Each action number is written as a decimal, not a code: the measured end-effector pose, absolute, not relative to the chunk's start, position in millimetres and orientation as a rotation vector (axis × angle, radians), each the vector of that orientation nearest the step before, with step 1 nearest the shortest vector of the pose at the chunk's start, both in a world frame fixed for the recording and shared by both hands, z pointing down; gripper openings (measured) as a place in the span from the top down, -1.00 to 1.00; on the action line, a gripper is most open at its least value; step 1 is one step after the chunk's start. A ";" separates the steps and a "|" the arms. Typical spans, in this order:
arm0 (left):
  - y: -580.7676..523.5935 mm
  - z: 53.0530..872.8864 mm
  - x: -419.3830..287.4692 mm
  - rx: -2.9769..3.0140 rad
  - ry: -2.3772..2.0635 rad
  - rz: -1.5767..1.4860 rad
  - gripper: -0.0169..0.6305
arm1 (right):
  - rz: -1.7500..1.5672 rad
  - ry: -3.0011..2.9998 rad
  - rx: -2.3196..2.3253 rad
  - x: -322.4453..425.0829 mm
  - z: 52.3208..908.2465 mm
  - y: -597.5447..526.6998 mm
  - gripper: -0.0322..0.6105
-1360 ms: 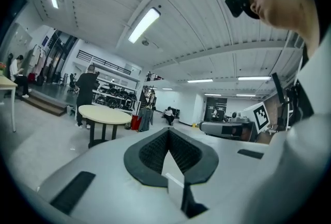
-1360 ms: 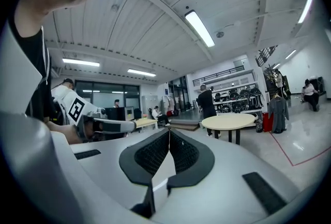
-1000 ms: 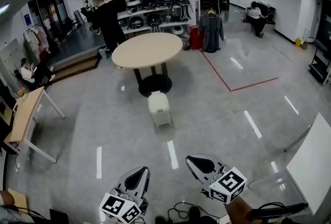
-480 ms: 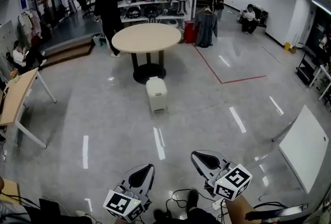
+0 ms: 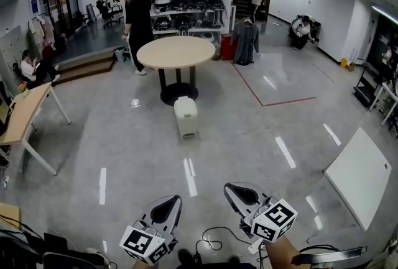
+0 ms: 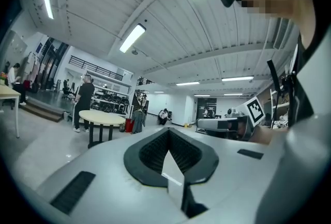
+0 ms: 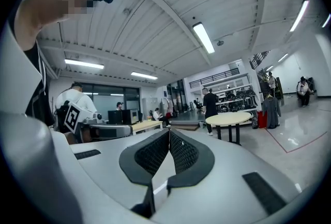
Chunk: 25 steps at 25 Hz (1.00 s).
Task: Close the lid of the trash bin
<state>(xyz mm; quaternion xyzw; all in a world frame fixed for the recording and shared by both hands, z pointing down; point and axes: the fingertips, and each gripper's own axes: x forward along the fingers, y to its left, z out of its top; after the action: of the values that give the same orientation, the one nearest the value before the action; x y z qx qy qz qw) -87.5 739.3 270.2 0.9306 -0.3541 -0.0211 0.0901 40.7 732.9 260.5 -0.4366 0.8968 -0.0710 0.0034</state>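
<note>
The white trash bin (image 5: 186, 116) stands on the grey floor in front of a round table, far ahead of both grippers in the head view. Its lid looks down, though it is too small to be sure. My left gripper (image 5: 175, 200) and right gripper (image 5: 229, 188) hang low in that view, side by side, both shut with nothing between the jaws. In the left gripper view the left gripper (image 6: 168, 134) tilts upward toward the ceiling, as does the right gripper (image 7: 168, 134) in its own view. The bin is in neither gripper view.
The round table (image 5: 176, 52) stands just behind the bin, with a person in black (image 5: 138, 19) beyond it. A wooden desk (image 5: 25, 117) is at the left, a white board (image 5: 357, 174) leans at the right, and cables (image 5: 214, 240) lie by my feet.
The head view has shifted, so the bin sits slightly higher and further left. The person in black has walked along behind the table. Both grippers stay shut, low in view.
</note>
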 end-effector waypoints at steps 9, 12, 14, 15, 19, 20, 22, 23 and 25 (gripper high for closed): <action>800.4 277.4 -16.4 2.686 -1.123 -0.034 0.98 | -0.233 2.866 -1.311 117.1 271.6 798.3 0.88; 815.1 274.9 -3.9 2.685 -1.128 -0.024 0.98 | -0.251 2.858 -1.319 130.1 271.8 808.6 0.88; 823.6 268.7 -0.6 2.698 -1.125 -0.027 0.98 | -0.261 2.851 -1.324 133.3 270.3 815.4 0.88; 826.4 265.9 -1.0 2.706 -1.125 -0.030 0.98 | -0.253 2.848 -1.330 133.5 268.7 818.0 0.88; 828.4 258.7 -11.2 2.731 -1.120 -0.035 0.98 | -0.223 2.817 -1.353 126.6 256.2 820.4 0.88; 829.4 257.3 -14.9 2.737 -1.118 -0.034 0.98 | -0.225 2.807 -1.352 122.9 253.7 822.0 0.88; 831.9 255.9 -21.8 2.747 -1.117 -0.045 0.98 | -0.217 2.811 -1.356 115.9 253.3 825.1 0.88; 833.2 256.2 -25.0 2.748 -1.118 -0.054 0.98 | -0.212 2.819 -1.361 113.0 254.2 826.5 0.88; 837.0 258.2 -31.8 2.739 -1.122 -0.070 0.98 | -0.214 2.825 -1.367 107.6 255.3 830.7 0.88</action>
<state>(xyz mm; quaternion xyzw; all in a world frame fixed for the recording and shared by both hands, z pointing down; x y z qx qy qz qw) -31.8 837.0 258.2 0.9213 -0.3774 -0.0235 0.0903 107.6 830.7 255.3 -0.4346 0.8981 -0.0680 -0.0021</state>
